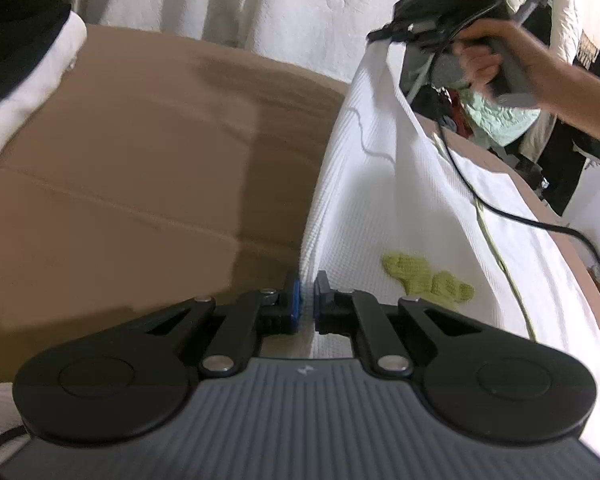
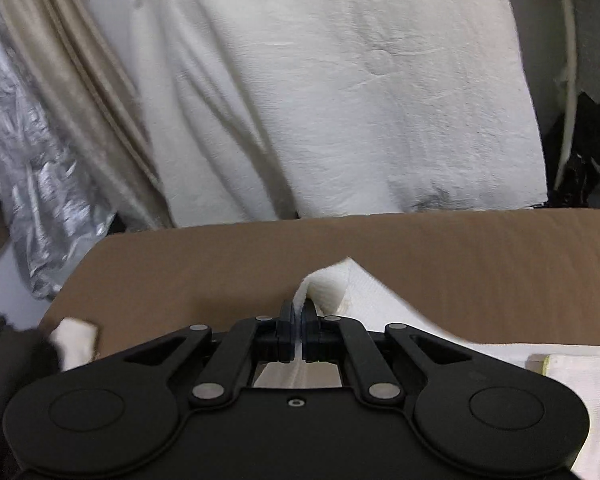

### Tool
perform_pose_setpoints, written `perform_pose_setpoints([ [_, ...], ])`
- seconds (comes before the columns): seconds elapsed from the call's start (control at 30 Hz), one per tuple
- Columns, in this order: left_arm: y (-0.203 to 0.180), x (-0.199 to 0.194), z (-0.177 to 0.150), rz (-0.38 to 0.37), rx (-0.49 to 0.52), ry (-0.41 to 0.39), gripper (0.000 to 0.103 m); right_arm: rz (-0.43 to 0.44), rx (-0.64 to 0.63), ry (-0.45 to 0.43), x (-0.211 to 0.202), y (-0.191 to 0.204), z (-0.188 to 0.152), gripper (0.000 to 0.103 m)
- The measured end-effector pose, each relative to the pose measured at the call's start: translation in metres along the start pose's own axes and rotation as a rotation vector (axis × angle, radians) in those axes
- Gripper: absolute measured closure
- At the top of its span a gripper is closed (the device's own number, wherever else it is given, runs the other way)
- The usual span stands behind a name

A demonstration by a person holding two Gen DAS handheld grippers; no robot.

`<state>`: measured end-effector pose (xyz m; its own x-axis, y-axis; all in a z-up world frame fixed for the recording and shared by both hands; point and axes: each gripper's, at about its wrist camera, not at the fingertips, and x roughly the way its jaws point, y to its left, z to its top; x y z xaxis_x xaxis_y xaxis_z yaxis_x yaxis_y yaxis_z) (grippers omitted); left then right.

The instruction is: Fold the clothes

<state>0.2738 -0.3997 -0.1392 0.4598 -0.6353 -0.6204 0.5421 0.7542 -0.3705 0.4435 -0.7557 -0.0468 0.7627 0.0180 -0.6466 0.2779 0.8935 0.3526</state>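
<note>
My left gripper (image 1: 307, 300) has its jaws pinched on the near edge of the white garment (image 1: 380, 200), the cloth running up between the blue pads. My right gripper (image 2: 298, 330) is clamped on another bit of the same garment (image 2: 340, 284), a corner standing up past the jaws. Seen from the left wrist, my right hand (image 1: 496, 56) holds that gripper raised, so the garment hangs taut between the two above the brown bed (image 1: 139, 160) (a green patch (image 1: 428, 280) shows on the cloth). A black cable (image 1: 500, 210) trails across it.
</note>
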Motion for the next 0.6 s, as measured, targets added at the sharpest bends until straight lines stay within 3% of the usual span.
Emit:
perform_pose_setpoints([
  [0.2, 0.005, 0.014, 0.0, 0.106, -0.03, 0.089, 0.092, -0.04, -0.024, 0.04, 0.044, 0.014, -0.004, 0.098],
  [0.3, 0.013, 0.016, -0.004, 0.101, -0.076, 0.093, 0.092, -0.055, 0.051, 0.086, 0.071, 0.016, -0.009, 0.095],
  [0.4, 0.02, 0.013, -0.002, 0.092, -0.117, 0.102, 0.09, 0.005, 0.111, 0.041, 0.068, 0.011, -0.004, 0.084],
  [0.47, 0.028, 0.01, -0.003, 0.091, -0.153, 0.097, 0.09, 0.052, 0.138, -0.01, 0.057, 0.007, 0.001, 0.063],
  [0.53, 0.03, 0.008, -0.005, 0.106, -0.168, 0.088, 0.088, 0.086, 0.154, -0.077, 0.031, -0.005, 0.008, 0.05],
  [0.6, 0.027, 0.005, -0.007, 0.135, -0.158, 0.073, 0.087, 0.081, 0.153, -0.13, -0.002, -0.028, 0.012, 0.045],
])
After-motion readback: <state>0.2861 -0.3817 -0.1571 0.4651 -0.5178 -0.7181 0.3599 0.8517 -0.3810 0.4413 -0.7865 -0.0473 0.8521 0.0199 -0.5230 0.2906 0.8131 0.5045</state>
